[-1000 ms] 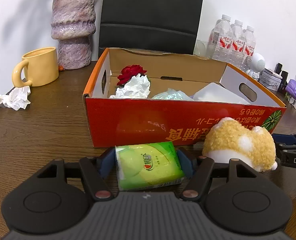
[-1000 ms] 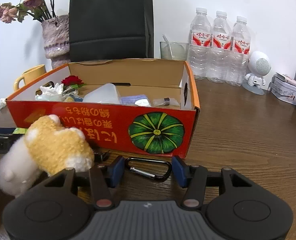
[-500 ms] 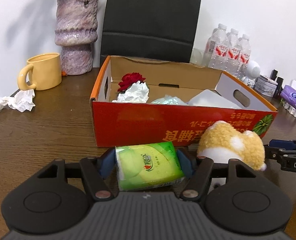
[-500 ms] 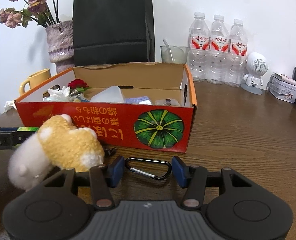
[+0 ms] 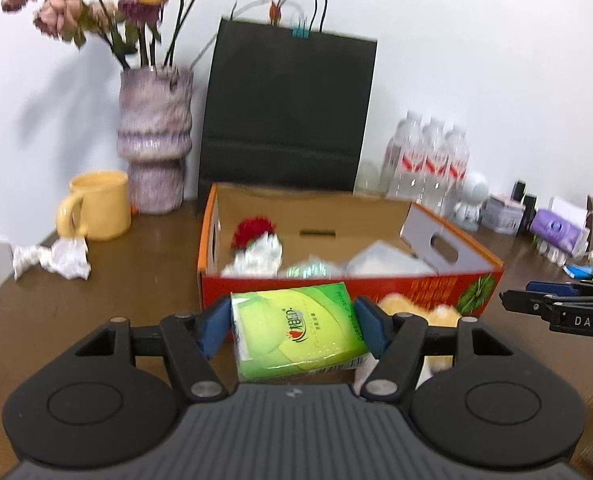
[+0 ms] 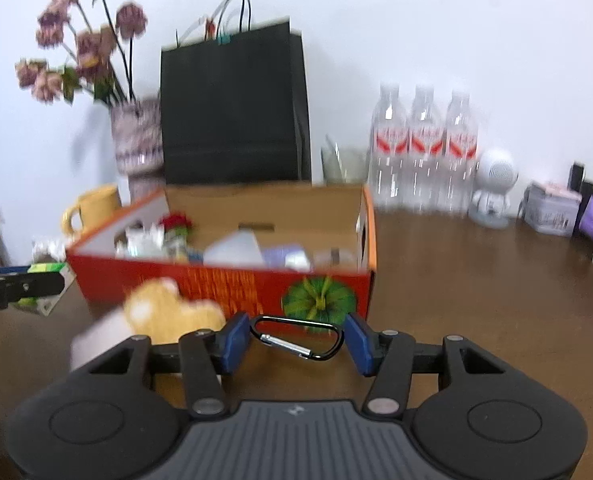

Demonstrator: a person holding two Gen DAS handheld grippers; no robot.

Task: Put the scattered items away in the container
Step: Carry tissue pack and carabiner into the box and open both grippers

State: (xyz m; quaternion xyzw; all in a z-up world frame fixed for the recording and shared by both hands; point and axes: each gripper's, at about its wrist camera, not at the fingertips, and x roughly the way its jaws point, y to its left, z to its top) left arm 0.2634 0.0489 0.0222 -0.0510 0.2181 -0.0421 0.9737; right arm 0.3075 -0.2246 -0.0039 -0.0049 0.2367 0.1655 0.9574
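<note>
Both grippers have lifted: left gripper (image 5: 292, 330) clamps the tissue pack (image 5: 298, 332), right gripper (image 6: 296, 340) pinches the carabiner (image 6: 296, 338), each now near the box (image 5: 336, 286) front rim (plush (image 6: 168, 312) remains on table). Next: drop in.

Bright, even indoor light in both fisheye views, w/ a soft grey shadow of the vase (image 5: 154, 142) on the white wall to its left. Motion blur smears the flowers (image 6: 80, 56), water bottles (image 6: 422, 148) and box (image 6: 224, 284), worst in the right wrist view; each tool's black body stays sharp. Edges bend strongly, corners go dark, and the worktop (image 6: 476, 280) shows dull sheen, no hard glare.
</note>
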